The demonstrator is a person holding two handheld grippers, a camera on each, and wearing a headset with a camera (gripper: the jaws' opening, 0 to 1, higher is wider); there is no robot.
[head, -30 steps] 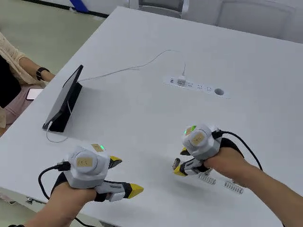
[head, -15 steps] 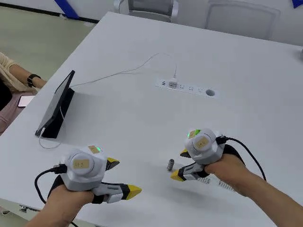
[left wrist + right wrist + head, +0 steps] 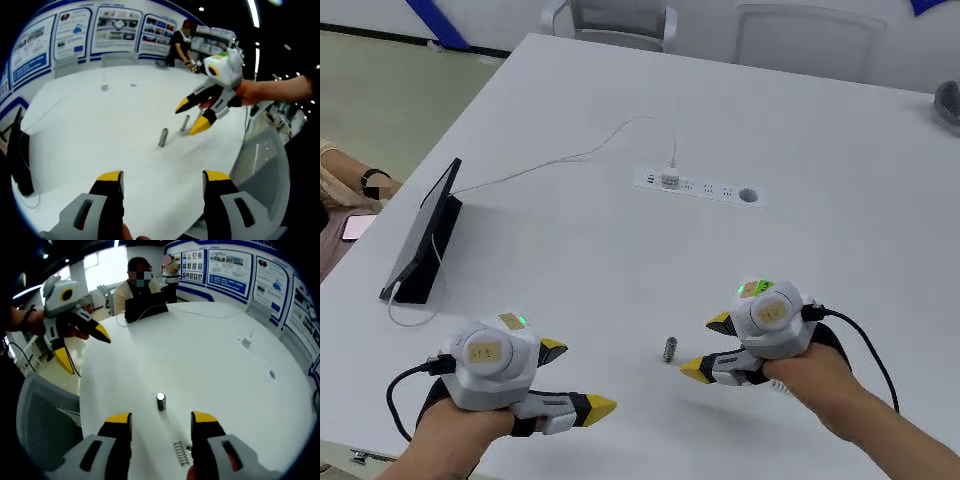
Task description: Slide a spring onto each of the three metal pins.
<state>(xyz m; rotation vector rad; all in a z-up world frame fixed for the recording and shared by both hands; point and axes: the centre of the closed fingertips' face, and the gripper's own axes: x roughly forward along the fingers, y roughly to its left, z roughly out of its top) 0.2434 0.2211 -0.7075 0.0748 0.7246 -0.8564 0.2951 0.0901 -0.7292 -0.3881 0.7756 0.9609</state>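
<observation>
Your right gripper point(image 3: 706, 346) and left gripper point(image 3: 578, 377) both point toward the pin point(image 3: 668, 349), fingers apart. A spring point(image 3: 181, 453) near the pin is hard to see.

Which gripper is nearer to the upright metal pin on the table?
The right gripper: its open yellow tips point at the pin from close by; the left gripper sits farther away.

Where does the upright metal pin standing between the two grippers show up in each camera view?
Head view: metal pin lower centre, left of the right claw.
Left gripper view: near centre, the nearer of two pins.
Right gripper view: just below centre.
Shared landmark: the white socket strip.
</observation>
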